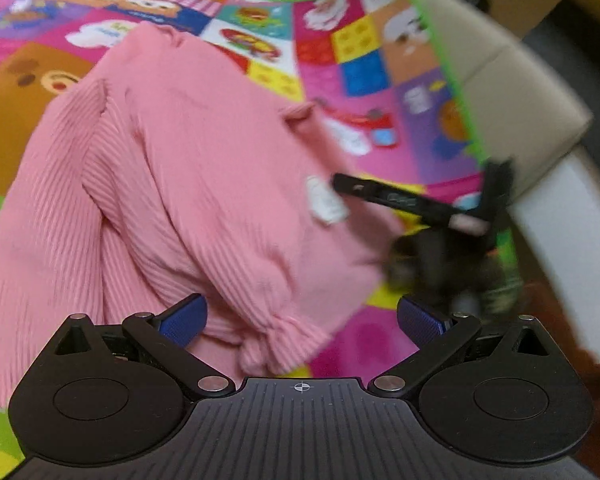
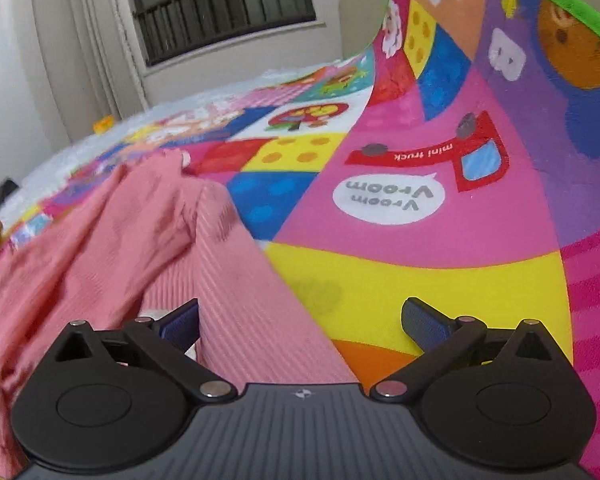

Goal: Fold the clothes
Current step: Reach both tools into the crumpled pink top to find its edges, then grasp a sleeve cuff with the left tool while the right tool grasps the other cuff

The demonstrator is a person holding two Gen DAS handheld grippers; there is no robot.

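We see pink ribbed sweater (image 1: 172, 168) soft, limp; grab gathered cuff (image 1: 276, 340); left gripper (image 1: 300, 320), right gripper (image 2: 300, 320) fingers spread, empty.

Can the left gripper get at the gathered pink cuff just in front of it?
Probably yes. The left gripper is open, and the gathered cuff of the pink ribbed top lies between its blue pads, with nothing covering it.
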